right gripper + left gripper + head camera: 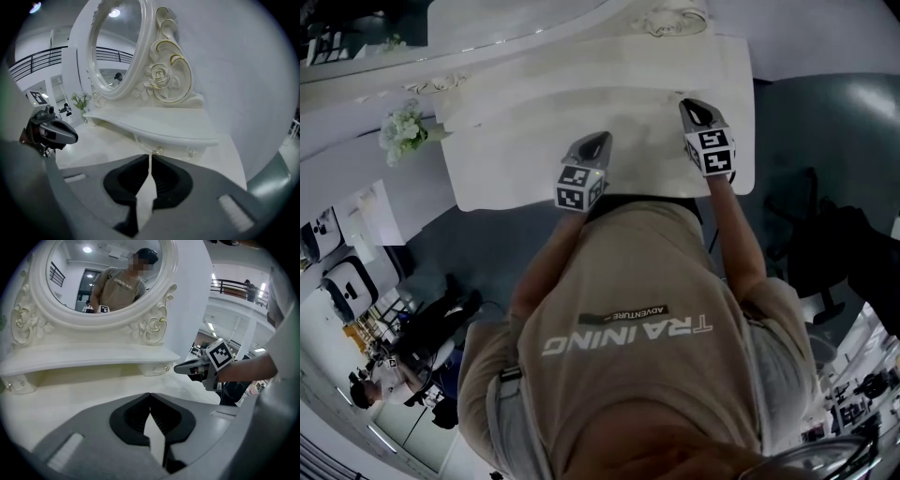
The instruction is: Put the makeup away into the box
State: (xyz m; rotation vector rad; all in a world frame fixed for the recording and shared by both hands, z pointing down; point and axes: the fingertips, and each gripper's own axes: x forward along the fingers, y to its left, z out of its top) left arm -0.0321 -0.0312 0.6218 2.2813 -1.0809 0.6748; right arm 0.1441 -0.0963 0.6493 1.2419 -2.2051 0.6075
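Bare white dressing table point(516, 150); no makeup or box shows in any view. Left tool point(598, 142) is closed and empty; right tool point(696, 109) is closing on nothing. The task looks either finished or not yet begun.

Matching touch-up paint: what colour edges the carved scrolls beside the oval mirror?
Gold lines on the white carved scrolls, clearest in the right gripper view.
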